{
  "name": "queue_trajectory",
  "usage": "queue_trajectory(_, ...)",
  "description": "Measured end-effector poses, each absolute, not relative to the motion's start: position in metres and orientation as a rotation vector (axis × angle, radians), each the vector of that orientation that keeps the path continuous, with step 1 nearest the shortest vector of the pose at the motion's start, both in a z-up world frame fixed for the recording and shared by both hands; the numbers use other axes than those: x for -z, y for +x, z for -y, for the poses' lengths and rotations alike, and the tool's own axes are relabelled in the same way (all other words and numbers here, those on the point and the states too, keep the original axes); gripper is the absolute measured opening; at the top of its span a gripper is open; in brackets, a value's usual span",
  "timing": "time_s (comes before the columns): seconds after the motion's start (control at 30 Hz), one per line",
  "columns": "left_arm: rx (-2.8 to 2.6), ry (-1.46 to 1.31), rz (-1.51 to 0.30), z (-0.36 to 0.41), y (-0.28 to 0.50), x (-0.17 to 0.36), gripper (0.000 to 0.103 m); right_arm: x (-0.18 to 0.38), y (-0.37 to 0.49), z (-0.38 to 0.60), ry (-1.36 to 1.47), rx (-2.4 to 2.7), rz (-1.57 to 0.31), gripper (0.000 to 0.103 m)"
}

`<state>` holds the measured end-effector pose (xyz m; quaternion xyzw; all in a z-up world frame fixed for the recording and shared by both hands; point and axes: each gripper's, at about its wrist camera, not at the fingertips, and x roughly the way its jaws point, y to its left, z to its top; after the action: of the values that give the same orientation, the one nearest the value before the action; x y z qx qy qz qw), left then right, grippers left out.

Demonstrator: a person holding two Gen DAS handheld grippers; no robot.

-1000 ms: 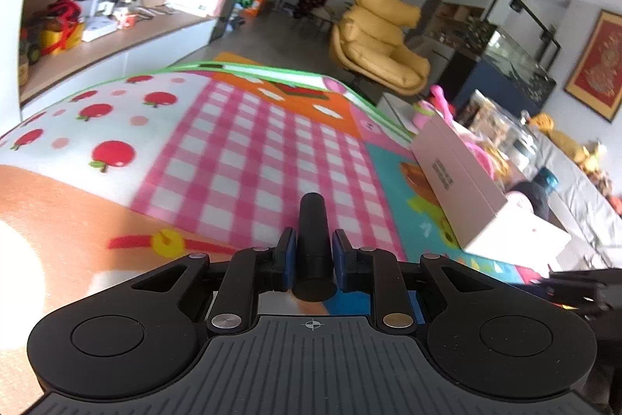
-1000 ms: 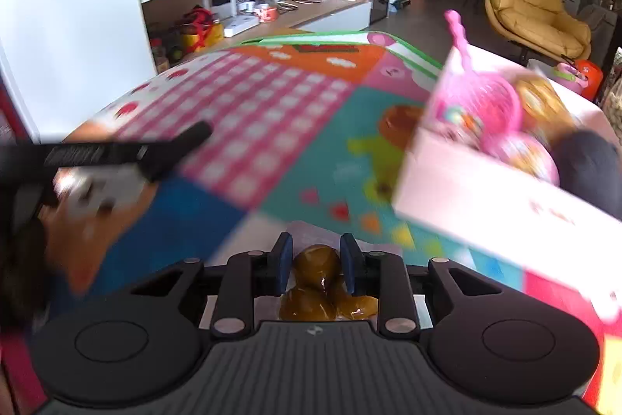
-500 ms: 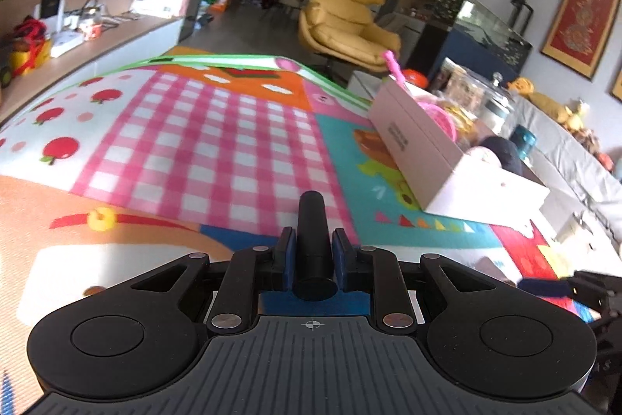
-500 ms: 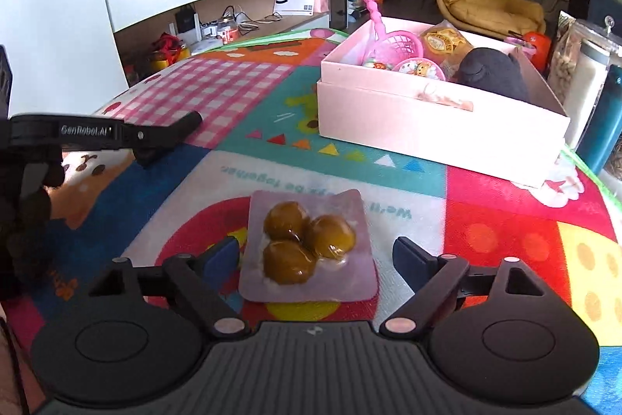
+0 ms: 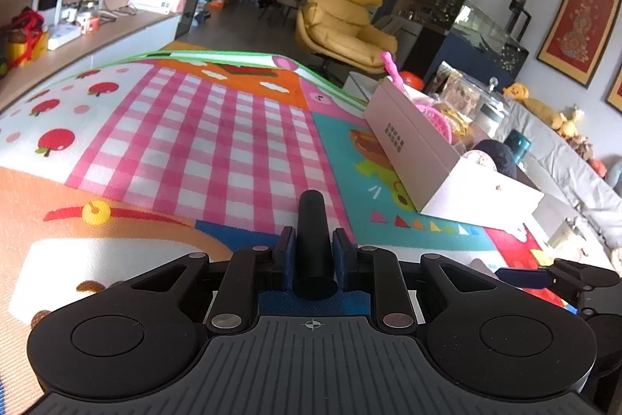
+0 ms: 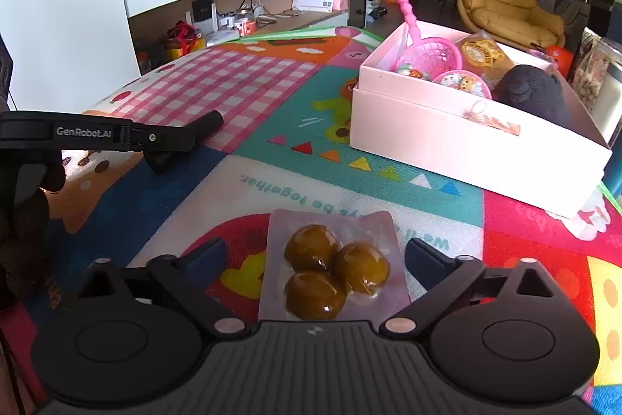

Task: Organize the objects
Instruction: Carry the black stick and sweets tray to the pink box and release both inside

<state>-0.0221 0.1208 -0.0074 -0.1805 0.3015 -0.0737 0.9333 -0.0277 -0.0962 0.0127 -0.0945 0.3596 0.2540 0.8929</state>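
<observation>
Right wrist: right tool [image 6: 311, 255] opening around glossy blister pack [image 6: 330, 263]; left tool [image 5: 314, 247] clamps matte black cylinder [image 5: 314, 240].

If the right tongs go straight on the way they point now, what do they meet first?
Most likely the clear packet of three brown balls, which lies on the play mat between the opening fingers of the right tongs, untouched. Past it is bare mat, then the pink box; depth is uncertain.
</observation>
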Motion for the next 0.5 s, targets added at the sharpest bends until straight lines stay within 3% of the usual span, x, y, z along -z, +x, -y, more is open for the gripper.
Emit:
queue_trajectory(0.1, 0.155, -0.386, -0.617, -0.123, -0.022, 0.008, 0.023, -0.013, -0.027, 0.094, -0.207, -0.532, -0.751, 0.097)
queue_trajectory(0.23, 0.158, -0.396, -0.617, -0.124, -0.022, 0.009, 0.023, -0.019, -0.034, 0.091, -0.219, -0.553, -0.748, 0.073)
queue_trajectory(0.5, 0.160, -0.408, -0.617, -0.126, -0.021, 0.009, 0.023, -0.025, -0.037, 0.086, -0.243, -0.541, -0.749, 0.072)
